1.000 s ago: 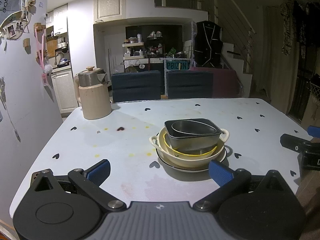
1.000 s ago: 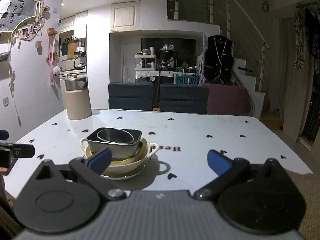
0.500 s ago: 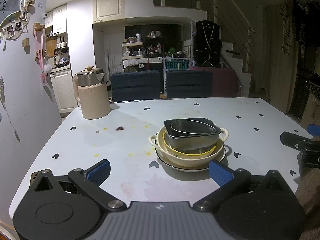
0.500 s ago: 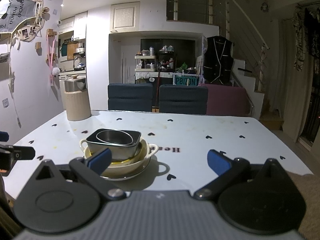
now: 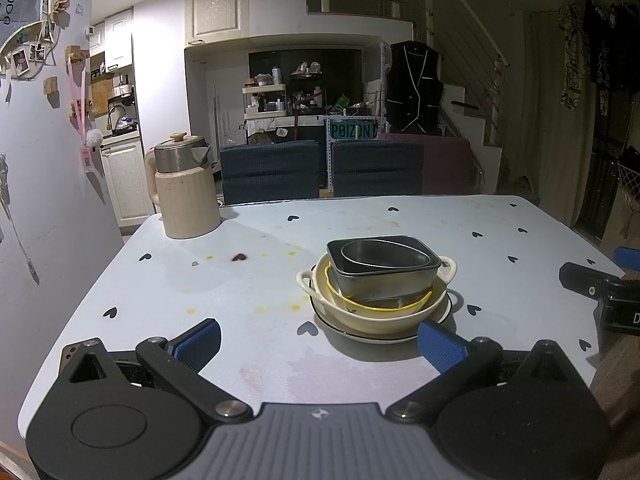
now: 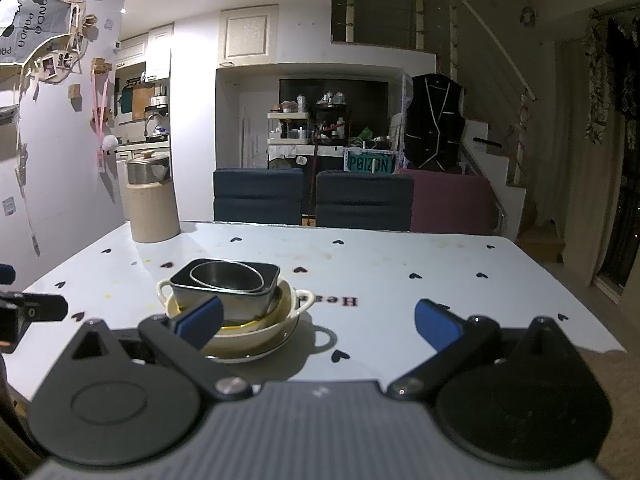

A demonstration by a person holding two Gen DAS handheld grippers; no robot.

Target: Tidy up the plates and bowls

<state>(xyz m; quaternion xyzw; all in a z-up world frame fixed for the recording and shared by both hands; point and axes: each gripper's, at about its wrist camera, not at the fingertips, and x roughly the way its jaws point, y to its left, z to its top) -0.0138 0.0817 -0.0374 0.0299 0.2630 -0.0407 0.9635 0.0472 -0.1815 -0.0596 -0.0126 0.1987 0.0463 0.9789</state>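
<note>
On the pale bench [image 5: 400, 216] printed with small black hearts, a stack of dishes sits at about the centre of the left wrist view: a white plate with a dark rim [image 5: 448, 312] at the bottom, a cream two-handled bowl [image 5: 360, 316] on it, a yellow-rimmed bowl [image 5: 400, 306] nested inside that, then a square metal container [image 5: 384, 284] with a round steel bowl [image 5: 380, 254] resting in it at the top. The left gripper [image 5: 319, 340] hangs low over the near edge of the bench with its jaws spread wide and nothing between them; the stack lies at roughly 1 o'clock from the gap, with the right blue pad [image 5: 440, 344] just in front of the plate's near rim, whether touching it cannot be told. At 3 o'clock in that view the right gripper's black finger [image 5: 588, 284] reaches in over the bench edge, well apart from the stack. From the right wrist view the right gripper [image 6: 318, 318] also has its jaws fully spread and empty, and the same stack [image 6: 232, 304] appears at 10 o'clock, partly behind the left blue pad [image 6: 200, 320]. A cream jug with a steel lid [image 5: 184, 196] stands upright at the far left corner of the bench, at 11 o'clock. Yellow and dark spots [image 5: 240, 257] mark the surface between jug and stack. Two dark blue chairs [image 5: 272, 170] stand behind the far edge at 12 o'clock.
</note>
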